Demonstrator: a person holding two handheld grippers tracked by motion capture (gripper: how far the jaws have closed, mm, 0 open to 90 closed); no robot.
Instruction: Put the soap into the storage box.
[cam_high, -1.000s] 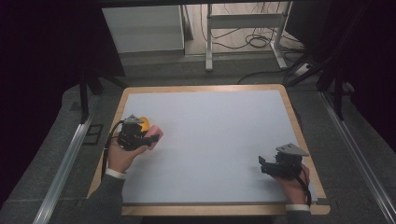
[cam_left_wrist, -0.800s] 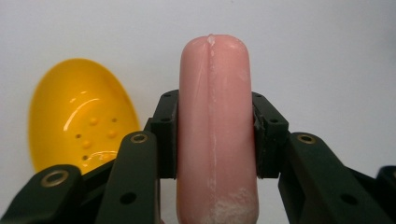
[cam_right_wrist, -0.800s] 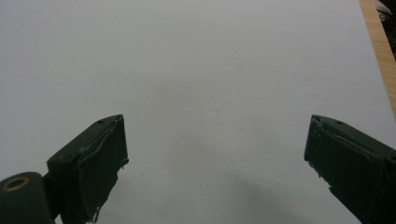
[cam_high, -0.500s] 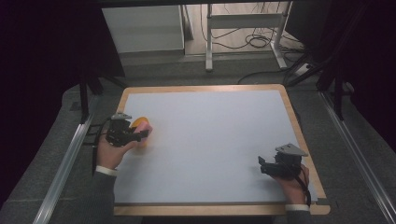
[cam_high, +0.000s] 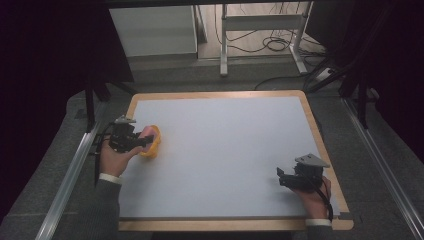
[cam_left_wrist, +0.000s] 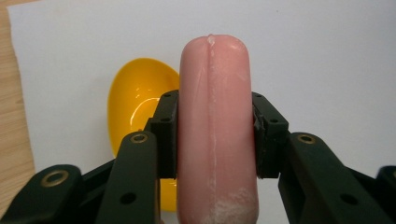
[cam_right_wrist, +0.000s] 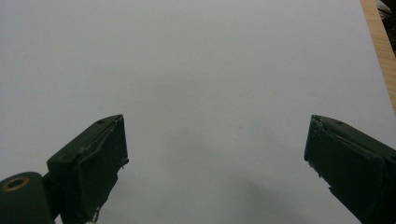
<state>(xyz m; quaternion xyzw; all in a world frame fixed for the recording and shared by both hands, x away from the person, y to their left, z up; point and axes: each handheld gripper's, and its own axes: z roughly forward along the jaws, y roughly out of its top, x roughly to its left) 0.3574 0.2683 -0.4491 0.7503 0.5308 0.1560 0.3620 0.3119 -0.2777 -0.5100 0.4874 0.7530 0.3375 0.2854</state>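
White table (cam_high: 230, 150); sausage (cam_left_wrist: 215, 135) between left hand-held gripper (cam_left_wrist: 212, 135) jaws.

Left gripper (cam_high: 142, 140) sits near the surface's (cam_high: 225, 150) left edge, a sausage (cam_left_wrist: 215, 135) clamped between its fingers (cam_left_wrist: 164, 135). A bowl (cam_left_wrist: 135, 100) lies on the surface directly beneath and beside the sausage. Right gripper (cam_high: 281, 178) rests near the front right corner, well apart from both, fingers (cam_right_wrist: 98, 161) spread over bare surface.
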